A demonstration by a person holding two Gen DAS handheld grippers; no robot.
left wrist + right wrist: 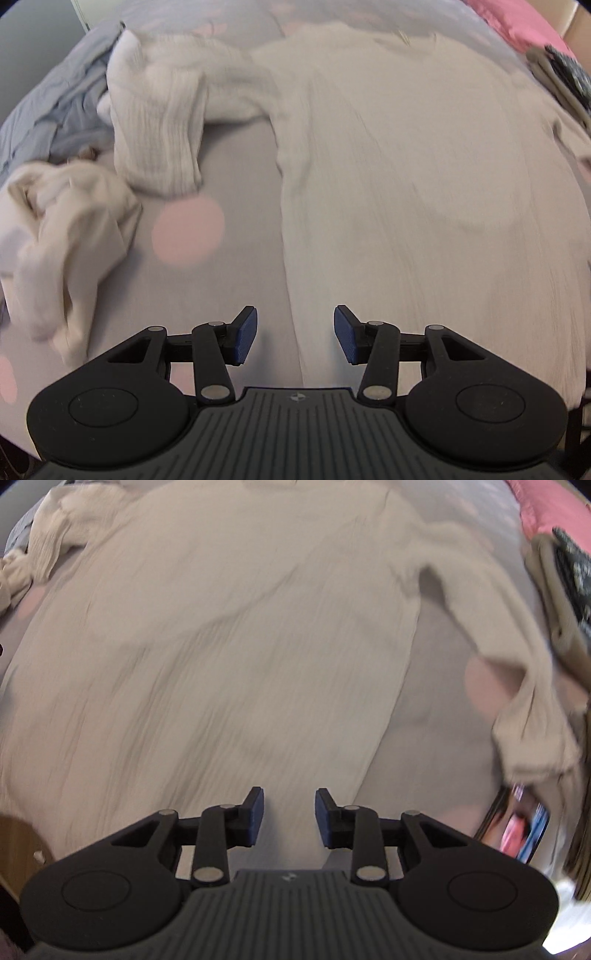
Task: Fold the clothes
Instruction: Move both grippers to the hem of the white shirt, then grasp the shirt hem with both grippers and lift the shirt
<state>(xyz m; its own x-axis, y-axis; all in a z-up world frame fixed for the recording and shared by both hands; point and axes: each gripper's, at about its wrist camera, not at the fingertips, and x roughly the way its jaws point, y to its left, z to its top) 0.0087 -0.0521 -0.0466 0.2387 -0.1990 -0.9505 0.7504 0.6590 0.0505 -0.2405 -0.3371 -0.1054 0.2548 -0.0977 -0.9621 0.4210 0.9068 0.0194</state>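
A cream ribbed long-sleeved sweater (406, 166) lies spread flat on the bed, its left sleeve (159, 122) bent down beside the body. The right wrist view shows the sweater (221, 646) filling the frame, its right sleeve (517, 664) trailing down to the right. My left gripper (295, 336) hovers open over the sweater's lower left edge, nothing between its blue pads. My right gripper (290, 818) is open above the sweater's lower right hem, holding nothing.
The grey bedsheet (240, 258) has pink dots. A crumpled cream garment (70, 236) and a light blue garment (55, 107) lie at the left. Pink bedding (546, 506) and a beige and dark item (565, 590) sit at the right; a magazine (517, 830) lies lower right.
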